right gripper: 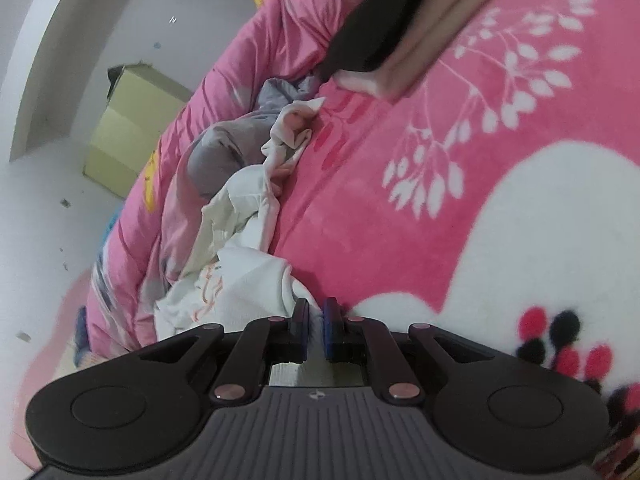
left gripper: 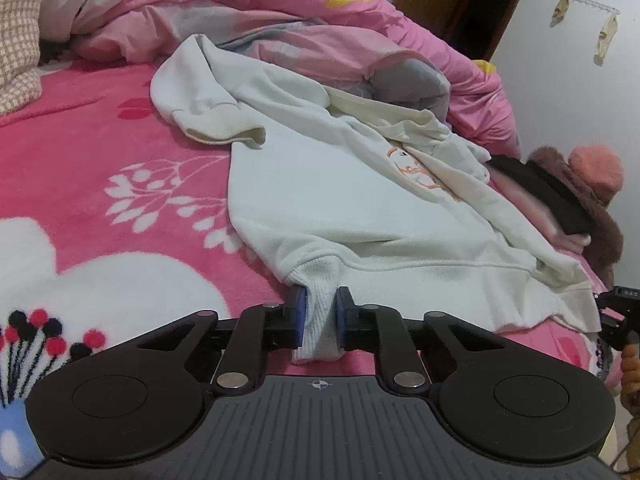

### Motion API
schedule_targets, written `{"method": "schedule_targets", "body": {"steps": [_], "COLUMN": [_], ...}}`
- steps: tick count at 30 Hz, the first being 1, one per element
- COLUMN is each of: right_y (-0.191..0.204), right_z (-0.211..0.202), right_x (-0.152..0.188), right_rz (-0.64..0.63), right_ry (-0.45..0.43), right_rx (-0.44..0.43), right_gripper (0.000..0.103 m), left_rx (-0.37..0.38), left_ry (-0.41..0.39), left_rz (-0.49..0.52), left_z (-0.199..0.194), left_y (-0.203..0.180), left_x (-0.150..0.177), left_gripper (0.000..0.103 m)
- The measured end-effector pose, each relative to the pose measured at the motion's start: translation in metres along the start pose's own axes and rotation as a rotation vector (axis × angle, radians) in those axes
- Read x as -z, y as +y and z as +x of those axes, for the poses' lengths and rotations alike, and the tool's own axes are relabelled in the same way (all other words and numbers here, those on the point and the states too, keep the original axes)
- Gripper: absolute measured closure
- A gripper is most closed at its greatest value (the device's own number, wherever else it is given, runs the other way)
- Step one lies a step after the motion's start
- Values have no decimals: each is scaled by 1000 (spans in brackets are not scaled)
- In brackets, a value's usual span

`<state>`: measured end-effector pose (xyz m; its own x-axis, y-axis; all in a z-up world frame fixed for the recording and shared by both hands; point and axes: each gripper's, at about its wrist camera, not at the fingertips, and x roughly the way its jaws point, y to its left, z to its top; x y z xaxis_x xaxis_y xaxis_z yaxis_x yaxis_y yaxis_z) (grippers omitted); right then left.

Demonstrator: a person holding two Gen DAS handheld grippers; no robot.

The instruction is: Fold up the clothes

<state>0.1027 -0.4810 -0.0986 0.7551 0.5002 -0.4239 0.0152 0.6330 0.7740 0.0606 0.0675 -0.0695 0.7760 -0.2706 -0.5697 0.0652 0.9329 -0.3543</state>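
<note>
Left gripper [left gripper: 321, 322]: nearest the lens in the left wrist view, its blue pads pressed together on the ribbed hem corner of the white sweatshirt [left gripper: 340, 196]; a tongue of rib hangs down between the pads toward the camera
Right gripper [right gripper: 316, 330]: jaws nearly together, pinching a thin white edge of the same sweatshirt [right gripper: 244, 276], bunched just left of the pads
Where the garment lies: on the pink floral blanket [left gripper: 100, 152], rumpled, spreading away from the left gripper toward the pink quilt [left gripper: 280, 8] heaped behind it
Long axis: runs from the clamped hem up and away to the collar end near the quilt; one sleeve is flopped across the far left
Key relation: both grippers sit at the near hem end, left on one corner and right probably on the other, so the body lies wholly ahead of them; the right gripper also peeps in at the left view's right edge
Folded stack [right gripper: 404, 40]: beyond the sweatshirt, dark piece on top, blurred in the right view
Hard to tell: the second sleeve is buried under folds; how much cloth the right pads hold is hidden by the pads themselves; a furry brown item at the bed edge is cut off
</note>
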Motion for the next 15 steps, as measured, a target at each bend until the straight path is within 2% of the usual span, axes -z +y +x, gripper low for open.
{"method": "schedule_targets", "body": {"steps": [5,10,15], "right_y": [10,28,49], "right_z": [-10,-29,-48], "right_x": [-5,-15,-23], "right_rz": [46,79,83], "right_ry": [-17,-42,-58], "right_rx": [-67,-146,-186], "right_gripper": [97,97,97], "left_rx": [27,74,136], "left_ry": [-38,-122,-151], "left_rz": [-27,-48,-73], "left_z": [-15,-48,-77], "left_y": [-1,-1,-1], "left_x": [-3,-18,-28], "left_gripper": [93,94,95]}}
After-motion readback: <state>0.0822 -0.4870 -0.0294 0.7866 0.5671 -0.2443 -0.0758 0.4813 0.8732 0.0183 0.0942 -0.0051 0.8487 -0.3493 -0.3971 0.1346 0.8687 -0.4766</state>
